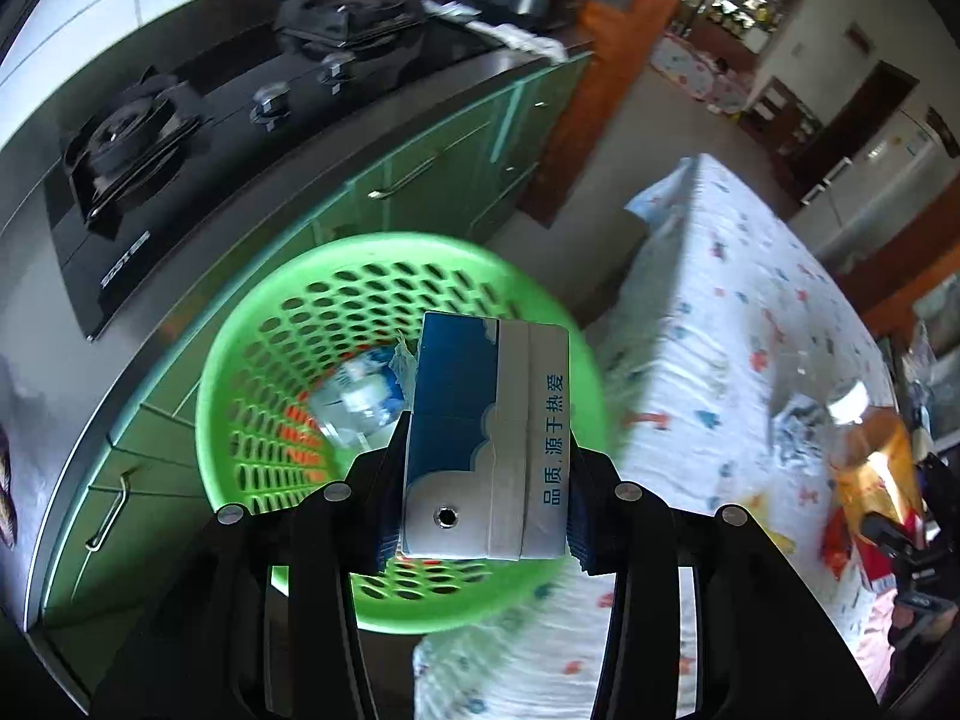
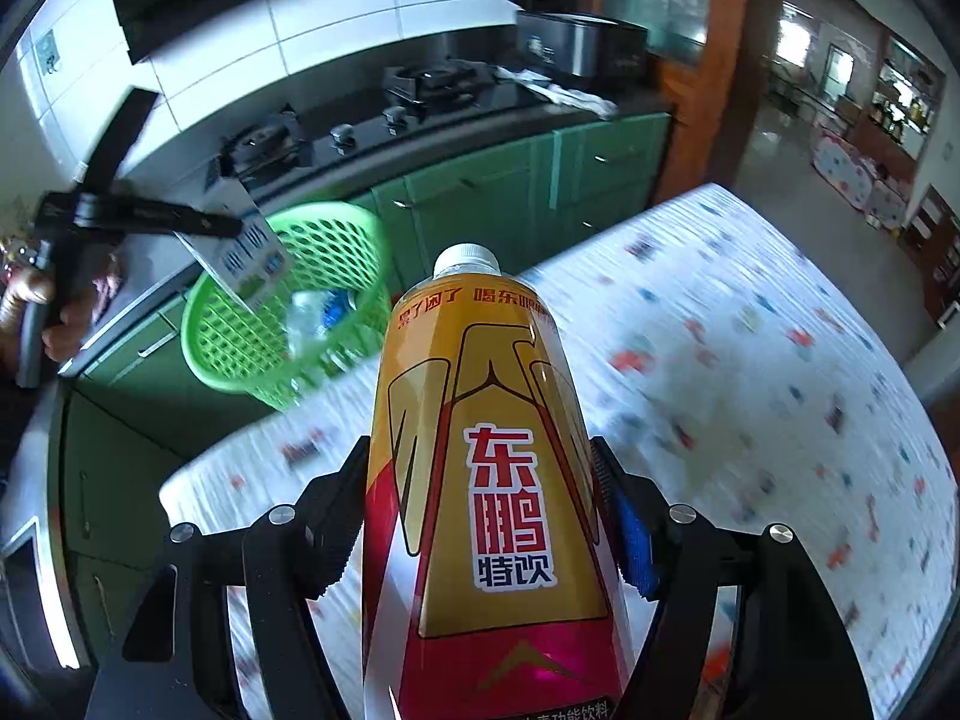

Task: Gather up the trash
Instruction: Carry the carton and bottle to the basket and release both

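Left gripper fingers clamp carton over green basket; right gripper grips bottle; crumpled plastic, seemingly, inside.

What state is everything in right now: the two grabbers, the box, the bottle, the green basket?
Left gripper: jaws shut on the blue and white carton, held above the basket.
Right gripper: jaws shut on the yellow drink bottle.
Yellow drink bottle: white cap on, lifted over the patterned tablecloth.
Green basket: open-topped, already holding a crumpled clear plastic bottle.
Gas stove: no pots on the burners, no flame visible.
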`<action>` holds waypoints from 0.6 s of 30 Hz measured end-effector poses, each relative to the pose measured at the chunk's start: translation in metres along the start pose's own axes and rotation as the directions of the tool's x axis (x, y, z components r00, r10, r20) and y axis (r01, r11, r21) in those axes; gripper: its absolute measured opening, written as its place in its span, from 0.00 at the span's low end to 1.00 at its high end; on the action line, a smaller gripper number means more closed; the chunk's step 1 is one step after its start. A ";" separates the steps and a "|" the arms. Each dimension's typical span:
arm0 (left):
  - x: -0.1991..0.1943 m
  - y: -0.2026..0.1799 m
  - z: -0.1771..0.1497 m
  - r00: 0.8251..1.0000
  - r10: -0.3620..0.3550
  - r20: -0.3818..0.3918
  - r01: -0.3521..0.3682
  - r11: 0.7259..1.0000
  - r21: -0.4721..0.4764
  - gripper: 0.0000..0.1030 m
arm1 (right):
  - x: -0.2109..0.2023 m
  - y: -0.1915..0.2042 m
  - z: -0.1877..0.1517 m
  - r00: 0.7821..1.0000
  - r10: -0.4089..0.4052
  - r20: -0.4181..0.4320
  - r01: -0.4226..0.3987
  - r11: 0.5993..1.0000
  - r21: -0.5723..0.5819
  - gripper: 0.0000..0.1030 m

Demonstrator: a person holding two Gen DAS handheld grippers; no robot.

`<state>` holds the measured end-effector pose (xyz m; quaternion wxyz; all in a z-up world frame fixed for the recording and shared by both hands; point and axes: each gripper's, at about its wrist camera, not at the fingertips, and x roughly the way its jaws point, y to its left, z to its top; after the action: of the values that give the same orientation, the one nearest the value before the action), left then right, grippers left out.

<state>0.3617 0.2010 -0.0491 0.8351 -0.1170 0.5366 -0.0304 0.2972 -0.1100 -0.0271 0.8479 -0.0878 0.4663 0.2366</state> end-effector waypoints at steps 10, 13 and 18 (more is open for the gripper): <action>0.020 0.063 0.002 1.000 0.017 -0.022 -0.018 0.996 -0.087 0.66 | 0.051 0.069 0.066 0.995 0.103 0.014 -0.102 0.994 -0.047 0.65; 0.017 0.076 0.000 1.000 0.014 -0.021 -0.016 0.994 -0.109 0.68 | 0.069 0.087 0.083 0.991 0.131 0.014 -0.130 0.991 -0.044 0.65; 0.005 0.096 -0.008 1.000 0.016 0.003 -0.016 0.989 -0.144 0.74 | 0.098 0.117 0.105 0.989 0.148 0.003 -0.147 0.988 -0.055 0.65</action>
<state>0.3493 0.2918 -0.0782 0.8259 -0.1728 0.5364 0.0153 0.3640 0.0628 -0.0426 0.8271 -0.0752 0.4618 0.3115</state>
